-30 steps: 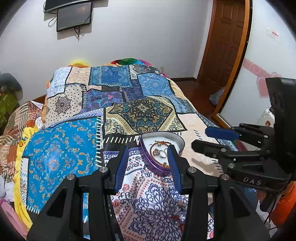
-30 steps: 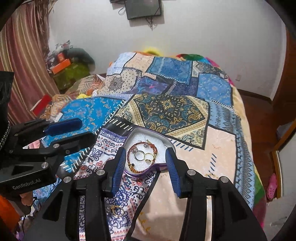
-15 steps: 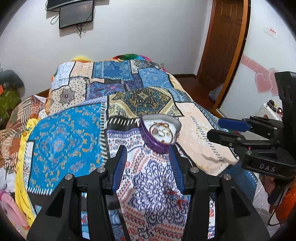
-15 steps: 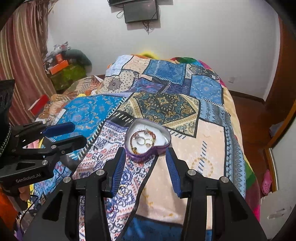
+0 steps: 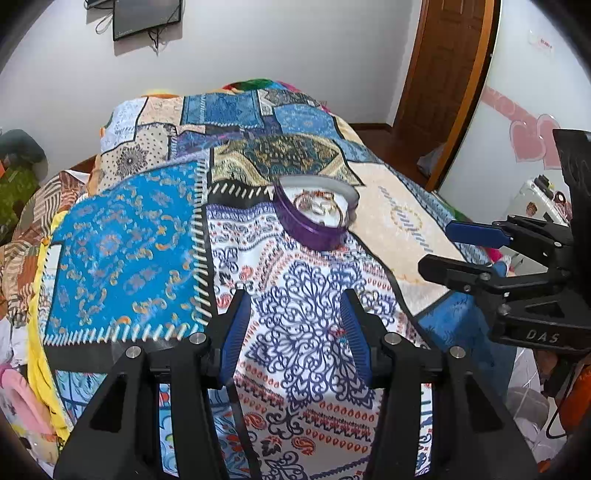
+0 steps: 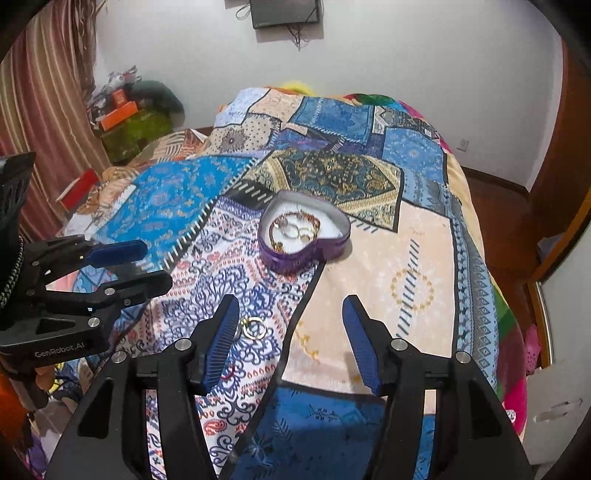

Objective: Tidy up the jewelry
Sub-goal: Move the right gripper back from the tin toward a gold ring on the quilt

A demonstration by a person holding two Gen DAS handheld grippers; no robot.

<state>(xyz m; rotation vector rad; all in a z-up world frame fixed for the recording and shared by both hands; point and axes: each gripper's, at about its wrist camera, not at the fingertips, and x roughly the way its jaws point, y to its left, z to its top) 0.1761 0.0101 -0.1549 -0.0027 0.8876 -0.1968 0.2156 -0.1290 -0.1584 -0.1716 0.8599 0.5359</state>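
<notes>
On the bed's patchwork quilt [image 6: 417, 258] of blue, cream and gold printed panels we find a purple heart-shaped tin box [image 6: 303, 233] with a white lining, resting upright and lidless near the middle of the cover. Inside it we note a beaded bracelet [image 6: 295, 225] and several gold rings lying together; individual pieces are too small to count. Nearer to us, a pair of loose gold rings [image 6: 254, 328] lies on the blue-and-white scrollwork panel, just beside the inner face of the right gripper's [image 6: 290, 339] left finger, apart from the box. We record this claw as released, its blue-padded fingers spread wide and holding nothing. We record the left gripper [image 5: 293, 332] likewise as released and empty, hovering above the scrollwork panel with the box [image 5: 314, 212] well ahead of it. A dark wall-mounted screen [image 6: 284, 13] hangs above the bed.
</notes>
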